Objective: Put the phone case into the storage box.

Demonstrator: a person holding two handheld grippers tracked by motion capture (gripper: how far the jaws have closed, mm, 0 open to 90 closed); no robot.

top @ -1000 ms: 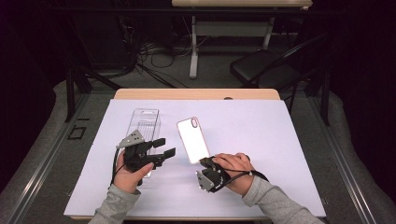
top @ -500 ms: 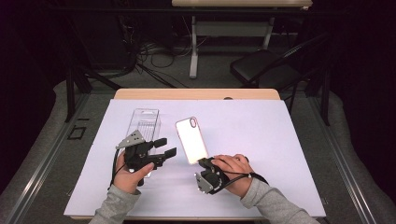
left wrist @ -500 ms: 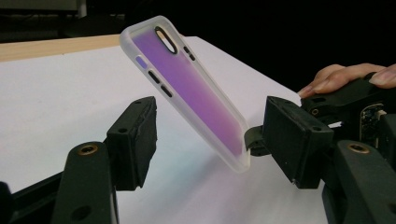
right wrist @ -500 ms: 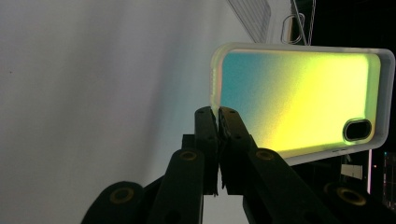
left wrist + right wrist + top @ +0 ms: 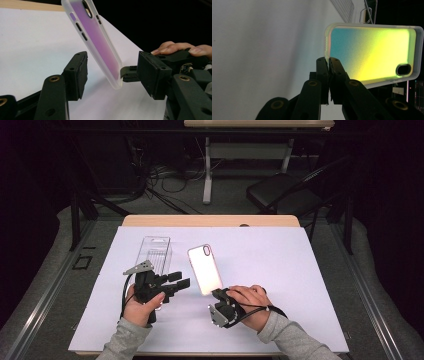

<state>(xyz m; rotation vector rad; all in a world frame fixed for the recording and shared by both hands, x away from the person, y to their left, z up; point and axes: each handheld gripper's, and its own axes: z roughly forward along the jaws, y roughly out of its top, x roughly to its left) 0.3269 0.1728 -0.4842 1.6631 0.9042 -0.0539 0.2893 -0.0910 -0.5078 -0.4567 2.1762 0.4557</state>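
A translucent phone case (image 5: pixel 205 269) with an iridescent back is held tilted up off the white table cover. My right gripper (image 5: pixel 217 294) is shut on its lower edge, and the pinch is plain in the right gripper view (image 5: pixel 328 60), where the case (image 5: pixel 372 52) glows yellow-green. My left gripper (image 5: pixel 181 279) is level, to the left of the case. Its jaws have just been closing, with the case's lower end (image 5: pixel 96 42) between them. Both pads stand apart from the case. The right gripper's tip (image 5: pixel 128 73) shows beyond that end.
A clear plastic package (image 5: pixel 156 252) lies flat on the white cover (image 5: pixel 300 285), just behind the left hand. Past the table's wooden far edge (image 5: pixel 210 221) are a dark chair (image 5: pixel 285 195), floor cables and a table leg.
The left gripper's jaws stand slightly closer together around the case's lower end. Both hands and the case keep their places.
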